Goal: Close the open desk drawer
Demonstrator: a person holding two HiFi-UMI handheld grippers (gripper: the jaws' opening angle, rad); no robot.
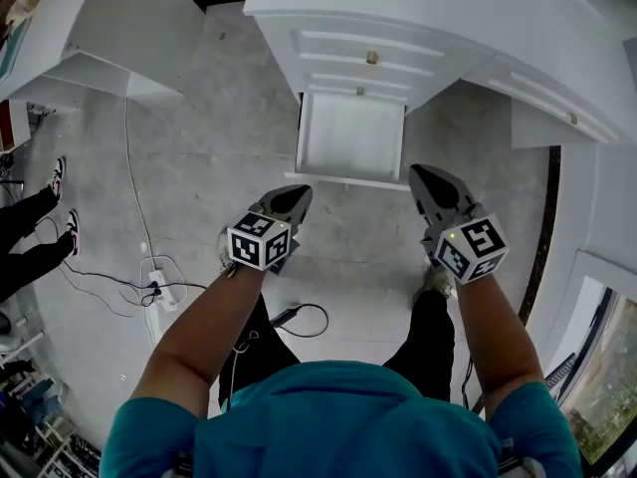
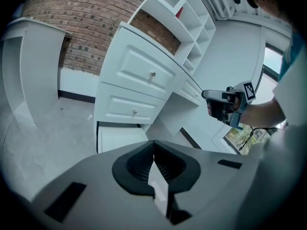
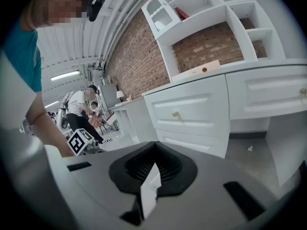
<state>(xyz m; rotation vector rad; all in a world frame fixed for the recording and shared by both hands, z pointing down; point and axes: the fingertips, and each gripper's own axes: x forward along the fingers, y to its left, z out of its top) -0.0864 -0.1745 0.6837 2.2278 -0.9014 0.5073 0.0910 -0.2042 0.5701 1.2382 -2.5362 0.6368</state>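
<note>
Grey floor (image 1: 219, 118); open drawer (image 1: 350, 137) just beyond left tool (image 1: 298, 194), right tool (image 1: 419, 173)

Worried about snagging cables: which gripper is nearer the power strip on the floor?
Left. The left gripper sits up-right of the power strip in the head view; the right gripper is by the drawer's right corner.

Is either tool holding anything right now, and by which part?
Nothing: the left tool and right tool are both shut and empty; neither grips the drawer.

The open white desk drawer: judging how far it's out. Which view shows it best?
Head view: the open white desk drawer shows whole from above. Left gripper view catches part; right gripper view, none.
</note>
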